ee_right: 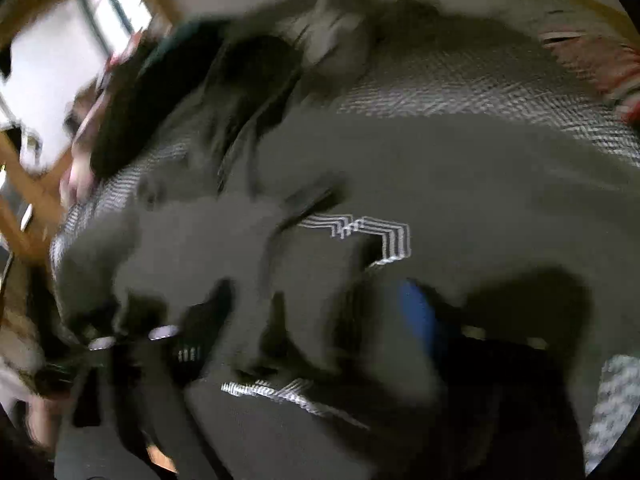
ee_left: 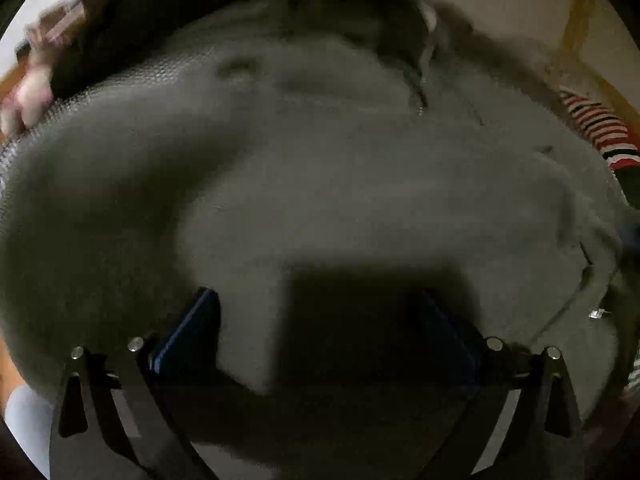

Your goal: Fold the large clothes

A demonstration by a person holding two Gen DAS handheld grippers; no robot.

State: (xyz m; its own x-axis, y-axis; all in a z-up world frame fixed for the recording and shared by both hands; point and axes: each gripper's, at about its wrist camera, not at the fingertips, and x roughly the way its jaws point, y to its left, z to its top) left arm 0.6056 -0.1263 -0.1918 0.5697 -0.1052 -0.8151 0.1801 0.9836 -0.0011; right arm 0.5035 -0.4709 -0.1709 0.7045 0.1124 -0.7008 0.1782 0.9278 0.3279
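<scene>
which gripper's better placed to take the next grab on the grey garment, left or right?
Left, probably. The left gripper hangs open over flat, smooth grey garment, both blue fingers clear. The right gripper view is motion-blurred over bunched folds, its state unclear.

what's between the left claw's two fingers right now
Only the grey garment spread below the open left claw, partly in its shadow; the left wrist view shows this.

No readable text, label or number shows anywhere (both views are blurred).
</scene>
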